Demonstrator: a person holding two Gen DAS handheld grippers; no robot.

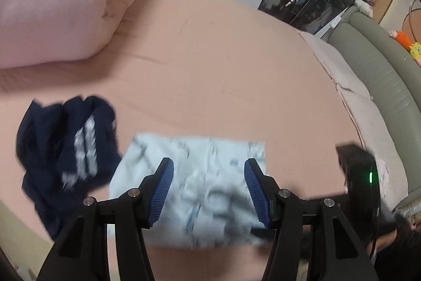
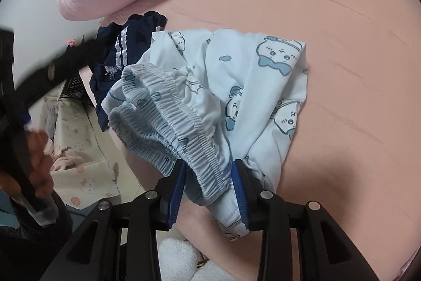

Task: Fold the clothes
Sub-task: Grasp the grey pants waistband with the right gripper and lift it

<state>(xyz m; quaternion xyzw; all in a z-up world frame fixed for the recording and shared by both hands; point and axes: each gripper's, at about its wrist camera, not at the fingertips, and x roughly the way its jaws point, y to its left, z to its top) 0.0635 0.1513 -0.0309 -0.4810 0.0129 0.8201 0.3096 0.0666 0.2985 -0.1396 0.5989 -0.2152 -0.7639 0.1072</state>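
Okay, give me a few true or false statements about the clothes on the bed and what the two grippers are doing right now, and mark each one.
1. The right gripper has the elastic waistband of the light blue printed garment between its fingers. True.
2. The left gripper is clamped on the navy garment. False: it is open above the light blue one, holding nothing.
3. The navy garment has white stripes. True.
4. The bed sheet is green. False: it is pink.
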